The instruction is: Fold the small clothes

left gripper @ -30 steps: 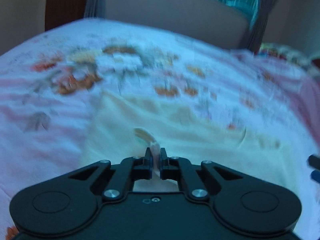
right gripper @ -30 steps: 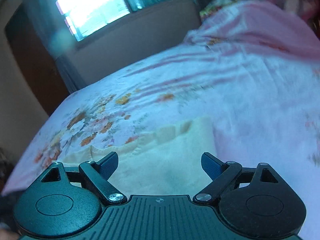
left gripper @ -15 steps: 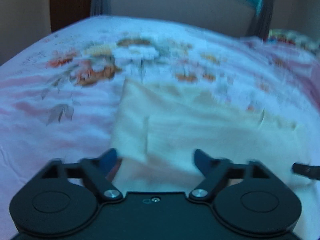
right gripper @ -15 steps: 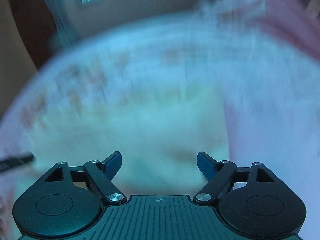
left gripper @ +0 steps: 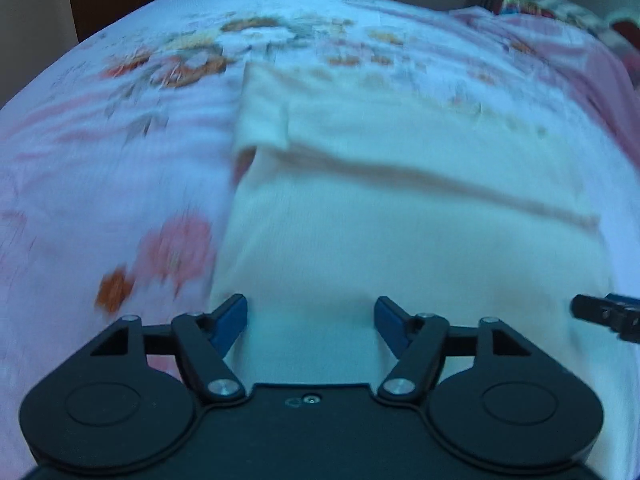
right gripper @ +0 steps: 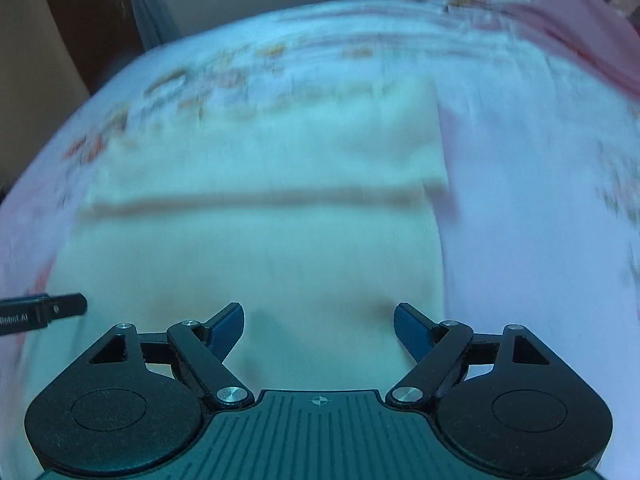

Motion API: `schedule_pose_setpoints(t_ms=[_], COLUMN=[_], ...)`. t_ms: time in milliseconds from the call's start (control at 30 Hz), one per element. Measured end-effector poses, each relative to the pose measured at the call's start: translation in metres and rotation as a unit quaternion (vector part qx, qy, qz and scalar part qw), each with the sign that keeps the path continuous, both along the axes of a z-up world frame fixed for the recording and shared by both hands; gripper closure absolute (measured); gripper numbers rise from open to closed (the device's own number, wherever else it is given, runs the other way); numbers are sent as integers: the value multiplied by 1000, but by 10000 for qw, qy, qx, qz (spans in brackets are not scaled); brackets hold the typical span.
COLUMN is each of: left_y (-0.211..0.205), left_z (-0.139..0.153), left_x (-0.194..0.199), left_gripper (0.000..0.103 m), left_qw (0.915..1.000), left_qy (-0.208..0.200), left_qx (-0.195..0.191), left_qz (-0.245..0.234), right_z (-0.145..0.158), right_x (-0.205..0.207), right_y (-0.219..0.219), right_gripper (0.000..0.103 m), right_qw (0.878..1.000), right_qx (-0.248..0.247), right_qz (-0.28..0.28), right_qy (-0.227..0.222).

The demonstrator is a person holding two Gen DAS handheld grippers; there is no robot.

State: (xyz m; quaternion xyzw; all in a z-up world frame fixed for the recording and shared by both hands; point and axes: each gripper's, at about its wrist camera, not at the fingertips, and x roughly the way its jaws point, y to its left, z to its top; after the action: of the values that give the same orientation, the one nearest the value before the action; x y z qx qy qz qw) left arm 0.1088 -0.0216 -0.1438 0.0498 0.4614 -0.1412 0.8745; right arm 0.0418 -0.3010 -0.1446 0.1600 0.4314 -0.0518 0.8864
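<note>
A cream cloth (left gripper: pixel 400 240) lies spread on the flowered bedsheet (left gripper: pixel 100 168), straight ahead of both tongs and reaching back under their tips. One layer is folded over the rest, and its edge runs as a soft ridge across the cloth, farther out than the fingertips in both wrist views. The left tongs (left gripper: pixel 311 318) hang over the near part of the cloth close to its left border; their jaws are parting, with cloth seen in the gap below but nothing pinched by the blue pads. The right tongs (right gripper: pixel 319 326) hover over the near right part of the same cloth (right gripper: pixel 260 248), jaws spread wide and gripping nothing. Each tool's tip shows at the edge of the other's view. Beyond the cloth, the sheet's orange flowers (left gripper: pixel 192 66) lie out ahead, and a pink blanket (right gripper: pixel 560 20) is bunched far off to the right.
</note>
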Motion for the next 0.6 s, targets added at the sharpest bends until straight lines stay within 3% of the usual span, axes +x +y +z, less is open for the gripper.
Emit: schedule_pose_setpoints(t_ms=[100, 333, 467, 600], left_y=[17, 64, 93, 110], left_z=[8, 11, 5, 4], left_x=[-32, -86, -112, -130], left_gripper=[37, 37, 39, 49], left_qw=[9999, 9995, 9996, 9994], left_qy=[-87, -51, 148, 265], left_qx=[75, 287, 75, -191], left_qz=[-38, 117, 222, 122], right_z=[13, 4, -3, 0], right_x=[-43, -138, -172, -185], right_y=[0, -8, -4, 4], right_gripper=[21, 21, 21, 22], right_qw=[9998, 9985, 9968, 9955], right_qx=[80, 500, 760, 930], right_qz=[9, -119, -122, 28], right_qy=[-161, 174, 206, 160])
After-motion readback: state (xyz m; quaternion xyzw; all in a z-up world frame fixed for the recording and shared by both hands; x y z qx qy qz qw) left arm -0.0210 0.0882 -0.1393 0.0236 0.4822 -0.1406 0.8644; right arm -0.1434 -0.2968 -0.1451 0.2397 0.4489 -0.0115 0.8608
